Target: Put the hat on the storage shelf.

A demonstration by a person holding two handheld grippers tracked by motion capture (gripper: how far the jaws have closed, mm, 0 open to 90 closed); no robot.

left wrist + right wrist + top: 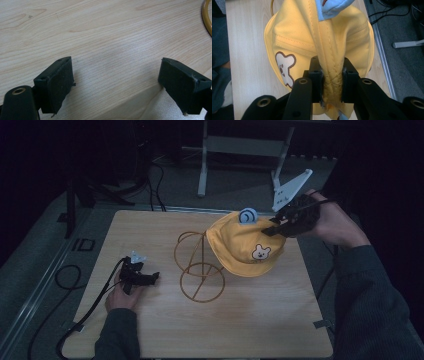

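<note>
1. Hat [243, 245], yellow, with a bear patch and a blue ear on top, is in the air over the right-far part of the table [150, 335], just right of the wire stand [200, 265]. It looks like it touches or drapes on the stand's upper loop; cannot tell if it hangs there yet.
2. Right gripper [276, 226] is clamped on a bunched fold of the hat fabric; the right gripper view shows cloth squeezed tight between both jaws.
3. Left gripper [152, 277] rests on the table at the near left, jaws spread wide with nothing between them, just wood grain and a sliver of the stand's base ring [207, 17] at the far right of its view.
4. Step in hand, my read: hanging the hat on the stand. To do it well: keep the pinch firm and carry the crown over the top loop so the hollow side faces down onto the wire, then lower before letting go.
5. Risk: the stand is light wire, and a sideways tug could tip it. The idle left gripper could steady the base ring.
6. Containers: none on the table. The stand is the only holder.
</note>
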